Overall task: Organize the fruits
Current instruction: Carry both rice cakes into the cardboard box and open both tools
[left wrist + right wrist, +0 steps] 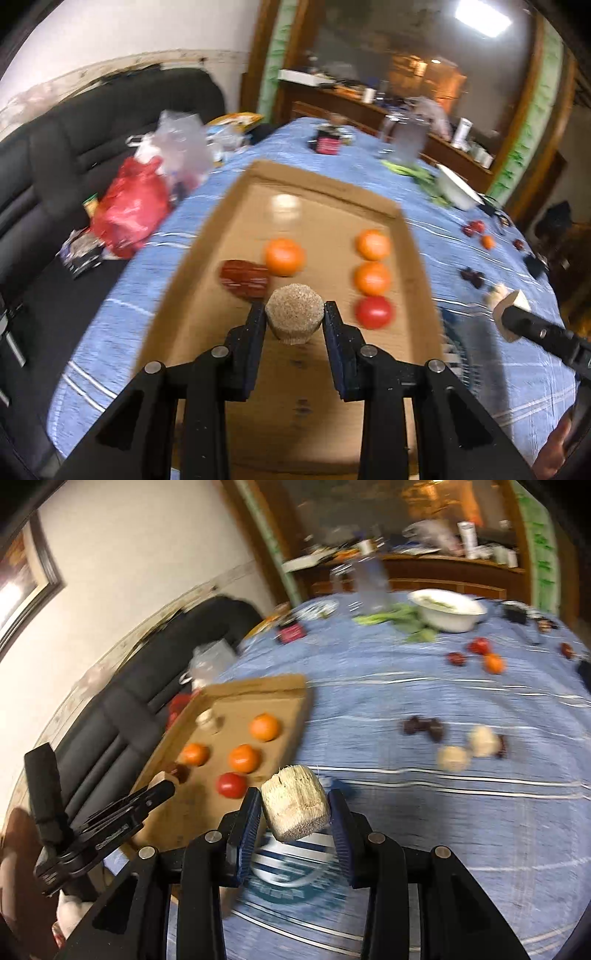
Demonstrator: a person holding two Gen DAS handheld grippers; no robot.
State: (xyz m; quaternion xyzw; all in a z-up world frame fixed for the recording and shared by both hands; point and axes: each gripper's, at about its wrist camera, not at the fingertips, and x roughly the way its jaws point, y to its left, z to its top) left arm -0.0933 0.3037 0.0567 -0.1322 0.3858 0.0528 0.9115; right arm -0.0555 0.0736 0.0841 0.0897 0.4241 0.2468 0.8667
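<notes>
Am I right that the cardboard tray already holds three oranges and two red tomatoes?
Not quite: the cardboard tray holds three oranges but only one red tomato, at the near end of the right-hand row, as the left wrist view shows.

Clearance survey: cardboard tray and blue tablecloth.

Ahead of my left gripper, the cardboard tray is bare at its far end and down its near middle; blocking items: three oranges, a tomato, a dark red fruit. Raised tray rim obstructs low entry. My right gripper faces an open stretch of blue tablecloth. Obstacles further out: dark fruits, two pale round pieces, white bowl, greens. Left of the tray: a red bag beside the dark sofa.
</notes>
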